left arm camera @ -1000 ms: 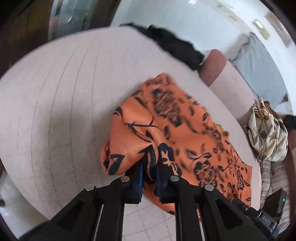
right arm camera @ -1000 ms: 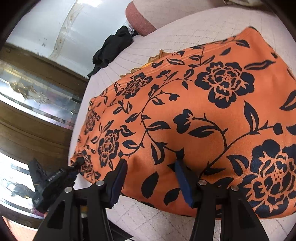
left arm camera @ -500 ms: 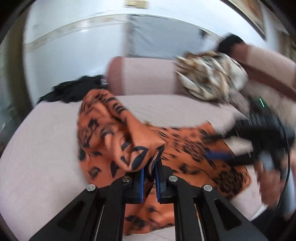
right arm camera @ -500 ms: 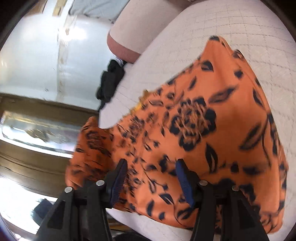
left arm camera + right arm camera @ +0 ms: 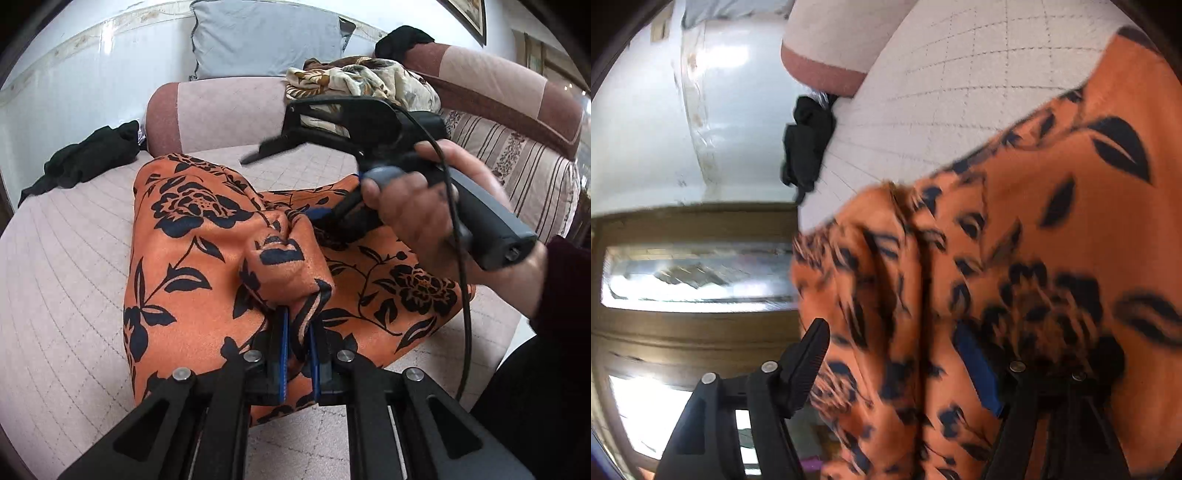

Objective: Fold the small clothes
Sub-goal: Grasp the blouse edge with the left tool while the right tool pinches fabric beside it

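The left gripper (image 5: 295,334) was clamped tight on a bunched corner of the orange floral garment (image 5: 192,236), blue pads pinching a thick roll of cloth at six o'clock in its own view. The garment lay spread across the quilted pink cushion (image 5: 66,258), its far edge up toward twelve o'clock near the bolster (image 5: 207,110), with one flap raised and carried over the rest.

The right gripper (image 5: 897,354) stood with its jaws wide apart, fabric draped loosely between and over them; nothing was pinched. In the left view that same tool sat at two o'clock, the person's right hand (image 5: 417,214) wrapped around its handle, hovering just above the cloth's right side.

My read: this was the first fold in hand, the left corner being brought across toward the right side, not yet laid down. The right view was smeared with motion, so exactly where its fingertips met the cloth I could not tell.

The next move looked to call for the right jaws to close on an edge or press the layer flat, while the left laid its corner down squarely, matched edge to edge. A black garment (image 5: 85,158) waited at ten o'clock, a patterned scarf (image 5: 362,81) at one o'clock.
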Demonstrator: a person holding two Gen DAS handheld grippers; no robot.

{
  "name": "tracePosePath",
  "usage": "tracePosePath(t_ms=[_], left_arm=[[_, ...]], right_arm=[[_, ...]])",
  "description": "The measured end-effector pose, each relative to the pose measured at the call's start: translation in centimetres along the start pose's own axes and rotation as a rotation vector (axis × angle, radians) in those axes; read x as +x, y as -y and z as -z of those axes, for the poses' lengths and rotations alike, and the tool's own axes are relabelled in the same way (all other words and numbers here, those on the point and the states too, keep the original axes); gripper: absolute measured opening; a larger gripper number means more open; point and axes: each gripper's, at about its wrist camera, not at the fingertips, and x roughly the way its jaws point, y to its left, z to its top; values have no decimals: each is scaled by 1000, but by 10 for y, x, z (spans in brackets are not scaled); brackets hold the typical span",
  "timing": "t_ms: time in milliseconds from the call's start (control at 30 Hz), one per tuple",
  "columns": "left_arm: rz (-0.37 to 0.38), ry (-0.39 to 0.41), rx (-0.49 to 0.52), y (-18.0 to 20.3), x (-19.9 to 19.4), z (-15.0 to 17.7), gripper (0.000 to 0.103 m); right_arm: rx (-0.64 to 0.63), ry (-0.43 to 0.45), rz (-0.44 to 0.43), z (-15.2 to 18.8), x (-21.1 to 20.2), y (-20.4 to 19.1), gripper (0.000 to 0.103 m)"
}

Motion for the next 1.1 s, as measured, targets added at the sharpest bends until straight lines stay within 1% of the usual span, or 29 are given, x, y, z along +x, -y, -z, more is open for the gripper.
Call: tracePosePath(t_ms=[33,133,233,267,300,333,367,400,467,533,600,667,733,900,1000,1033,1067,1100], left_arm=[[-2,1,8,1,0,0,9],[-2,-1,20,6,4,-2,9],[-2,5,31,3,5,-5,9],[-9,12,40,4,4,-5,9],[-12,18,48,5,3,-6,9],[-7,21,52,6,3,-7,9],[3,28,59,8,1,-9,9],[8,34,64,10,1,-10,9],[32,45,74,15,2,-14,9],[76,57,82,25,3,-19,9],[114,60,93,37,6,-23,9],[142,47,104,51,14,-26,10],[155,36,119,63,23,-27,10],[198,-27,111,85,54,-30,10],[201,-80,110,94,72,-31,10],[204,-84,115,94,74,-32,10],[202,-81,128,97,73,-33,14],[214,-81,142,99,71,-34,20]], right_arm=[[-5,-4,-29,-4,3,-3,74],[-52,5,-2,-11,14,-15,75],[-78,-26,-13,-16,35,-22,74],[-104,-25,-3,-16,42,-27,61],[-132,-16,7,-14,46,-31,46],[-178,-6,32,-13,48,-37,23],[-237,12,75,-10,46,-46,20],[-267,25,87,-7,41,-48,17],[-316,71,91,-3,24,-56,15],[-347,124,83,-1,4,-59,15],[-370,174,105,2,-20,-60,15],[-381,216,138,4,-44,-55,15],[-375,251,153,3,-66,-44,15],[-332,284,213,-7,-102,-16,15],[-312,283,262,-17,-105,-2,15],[-307,279,290,-21,-104,4,15],[-295,271,318,-23,-108,11,15],[-283,265,341,-25,-109,16,15]])
